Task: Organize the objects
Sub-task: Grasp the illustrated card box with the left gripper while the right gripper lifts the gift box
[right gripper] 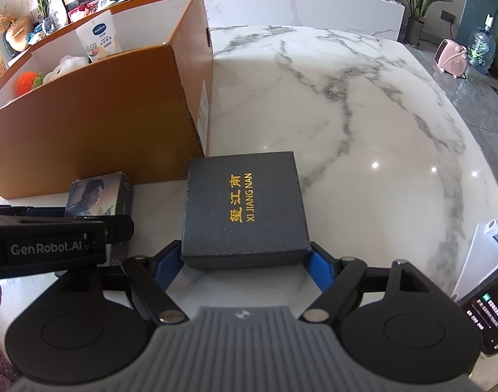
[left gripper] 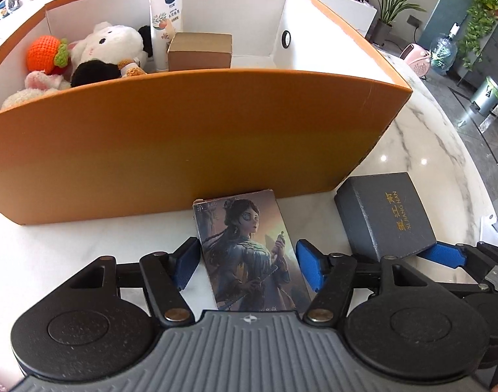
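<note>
Tongs (left gripper: pixel 247 269) on the left are spread around the picture box (left gripper: pixel 249 251) near the orange bin (left gripper: pixel 183 137), the right tongs (right gripper: pixel 245 266) bracket the dark box (right gripper: pixel 245 209) on the worktop (right gripper: pixel 363 124), and each should be closed squarely before lifting.

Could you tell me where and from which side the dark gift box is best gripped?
Grip the gift box across its two long side walls, near its near end, coming in low along the table from the near side. It lies flat, and its lid is too broad to pinch from above. The right gripper already straddles that end, pads at each side; I cannot tell whether they touch.
</note>
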Demonstrator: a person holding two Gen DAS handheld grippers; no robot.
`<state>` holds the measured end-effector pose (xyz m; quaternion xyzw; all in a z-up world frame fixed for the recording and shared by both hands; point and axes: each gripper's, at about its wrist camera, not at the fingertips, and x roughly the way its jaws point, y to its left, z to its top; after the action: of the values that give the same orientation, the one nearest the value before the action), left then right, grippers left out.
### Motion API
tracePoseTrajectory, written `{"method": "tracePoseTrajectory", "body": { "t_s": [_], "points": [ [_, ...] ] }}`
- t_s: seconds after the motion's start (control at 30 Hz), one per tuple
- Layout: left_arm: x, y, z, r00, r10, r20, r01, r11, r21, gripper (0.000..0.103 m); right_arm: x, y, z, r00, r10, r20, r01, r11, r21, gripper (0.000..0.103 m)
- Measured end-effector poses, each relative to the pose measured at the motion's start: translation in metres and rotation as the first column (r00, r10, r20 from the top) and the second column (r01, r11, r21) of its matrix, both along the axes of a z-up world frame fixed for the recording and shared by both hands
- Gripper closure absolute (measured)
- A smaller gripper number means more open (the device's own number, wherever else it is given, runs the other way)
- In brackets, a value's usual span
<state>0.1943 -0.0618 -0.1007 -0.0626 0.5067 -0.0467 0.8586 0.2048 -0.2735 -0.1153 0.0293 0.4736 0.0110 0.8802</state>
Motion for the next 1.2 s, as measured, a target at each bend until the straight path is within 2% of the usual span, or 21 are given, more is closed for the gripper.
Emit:
{"method": "tracePoseTrajectory", "body": {
  "t_s": [0.33, 0.37, 0.4, 0.43, 0.53, 0.73, 0.93, 1.2],
  "points": [
    [-0.008, 0.03, 0.001, 1.0, 0.022, -0.009, -0.023, 0.998, -0.065, 0.029, 0.005, 0.007, -0.003, 0.999, 0.031, 0.016, -0.03, 0.999, -0.029, 0.018],
    [-0.01, 0.033, 0.002, 1.0, 0.026, -0.012, -0.027, 0.997, -0.075, 0.029, 0.005, 0.007, -0.004, 0.999, 0.03, 0.018, -0.029, 0.999, -0.034, 0.019],
    [-0.011, 0.035, 0.003, 1.0, 0.027, -0.011, -0.027, 0.996, -0.079, 0.03, 0.005, 0.007, -0.003, 0.999, 0.027, 0.024, -0.026, 0.999, -0.045, 0.026],
    [-0.013, 0.036, 0.004, 1.0, 0.026, -0.008, -0.027, 0.996, -0.08, 0.03, 0.005, 0.007, -0.003, 0.999, 0.026, 0.026, -0.025, 0.999, -0.047, 0.026],
    [-0.018, 0.039, 0.008, 1.0, 0.013, 0.001, -0.013, 0.997, -0.07, 0.03, 0.004, 0.006, -0.002, 0.999, 0.022, 0.028, -0.021, 0.999, -0.037, 0.026],
    [-0.027, 0.049, 0.019, 1.0, 0.007, 0.023, -0.005, 0.995, -0.103, 0.03, -0.005, 0.004, 0.004, 1.0, 0.011, 0.028, -0.012, 1.0, 0.024, 0.026],
    [-0.043, 0.056, 0.042, 0.998, -0.01, 0.06, 0.019, 0.988, -0.153, 0.03, -0.025, 0.016, 0.031, 0.996, 0.027, 0.083, -0.03, 0.999, 0.033, 0.026],
    [-0.06, 0.062, 0.087, 0.985, -0.015, 0.17, 0.053, 0.973, -0.224, 0.03, -0.053, 0.025, 0.08, 0.985, 0.013, 0.173, -0.029, 0.995, 0.093, 0.026]
  ]
}}
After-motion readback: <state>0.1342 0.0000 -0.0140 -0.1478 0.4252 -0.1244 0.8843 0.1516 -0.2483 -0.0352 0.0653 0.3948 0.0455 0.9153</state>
